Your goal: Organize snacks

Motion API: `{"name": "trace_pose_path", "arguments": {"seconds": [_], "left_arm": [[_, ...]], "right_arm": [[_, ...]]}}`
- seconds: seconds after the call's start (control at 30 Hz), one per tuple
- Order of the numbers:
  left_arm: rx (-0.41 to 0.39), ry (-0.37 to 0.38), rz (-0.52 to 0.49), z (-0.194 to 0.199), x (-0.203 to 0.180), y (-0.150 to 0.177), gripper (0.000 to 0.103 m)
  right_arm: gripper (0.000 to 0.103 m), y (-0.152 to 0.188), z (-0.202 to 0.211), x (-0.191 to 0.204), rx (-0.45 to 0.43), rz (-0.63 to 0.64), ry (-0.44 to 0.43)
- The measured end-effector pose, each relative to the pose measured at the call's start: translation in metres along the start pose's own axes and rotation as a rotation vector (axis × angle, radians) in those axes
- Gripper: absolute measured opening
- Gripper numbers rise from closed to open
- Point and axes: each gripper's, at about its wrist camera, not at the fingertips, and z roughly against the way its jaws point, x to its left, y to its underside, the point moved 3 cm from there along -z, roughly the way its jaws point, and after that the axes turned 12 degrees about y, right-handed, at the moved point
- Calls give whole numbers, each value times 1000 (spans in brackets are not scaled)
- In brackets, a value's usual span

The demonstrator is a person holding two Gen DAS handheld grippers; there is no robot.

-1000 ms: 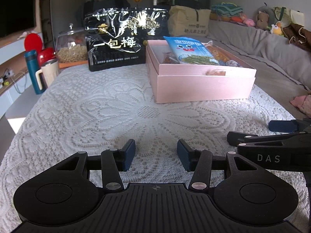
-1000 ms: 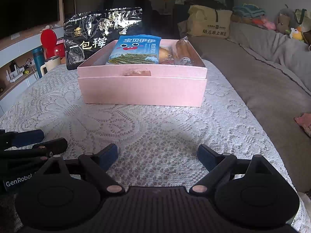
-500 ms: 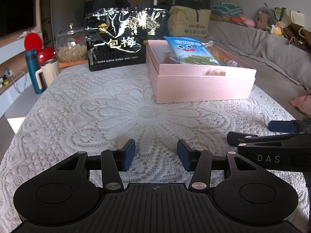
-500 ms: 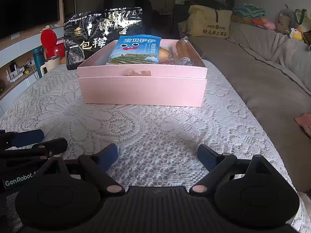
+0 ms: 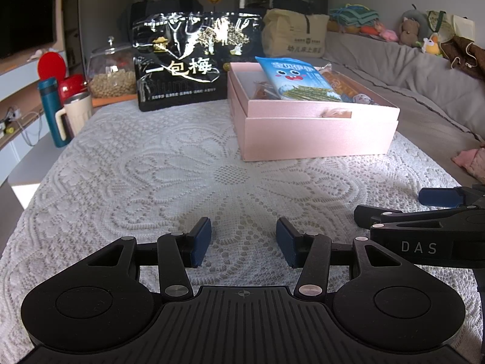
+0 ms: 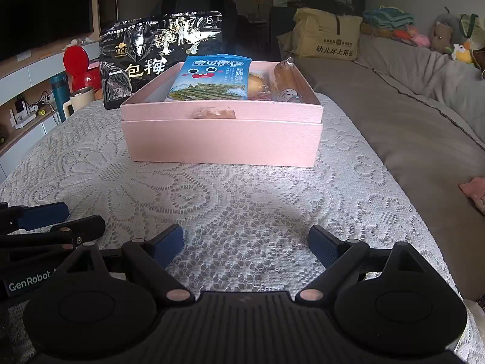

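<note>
Snacks sit inside the pink box point(image 6: 222, 135), the landmark for all positions below. The blue seaweed packet point(image 6: 212, 79) leans against the box's far-left interior, its upper part above the rim. A yellowish round snack point(image 6: 257, 83) lies beside it, and a clear-wrapped pastry point(image 6: 286, 79) lies along the right interior wall. The large black plum bag point(image 6: 145, 60) stands outside the box, behind its far-left corner, and appears to be the one snack not yet stowed.

Both tools are well short of the box's near wall, above the lace tablecloth point(image 6: 242, 197). The left gripper point(image 5: 243, 241) has its jaws partly spread, with nothing between them. The right gripper point(image 6: 246, 245) has its jaws spread wider, also empty.

Recommended procedure, as a judgement: treat the plum bag as the next item. Bring one gripper around the left side of the box, not over it, to avoid knocking the leaning seaweed packet. Pinch the bag at its upper seam, where the film is flat. The bag looks larger than the free space; lay it flat across the contents.
</note>
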Motion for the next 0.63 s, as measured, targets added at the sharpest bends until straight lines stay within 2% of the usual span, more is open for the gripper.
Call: {"name": "trace_pose_path", "arguments": {"seconds": [0.63], "left_arm": [[-2, 6, 6, 0, 1, 0, 53]], "right_arm": [[90, 0, 0, 0, 0, 0, 0]]}}
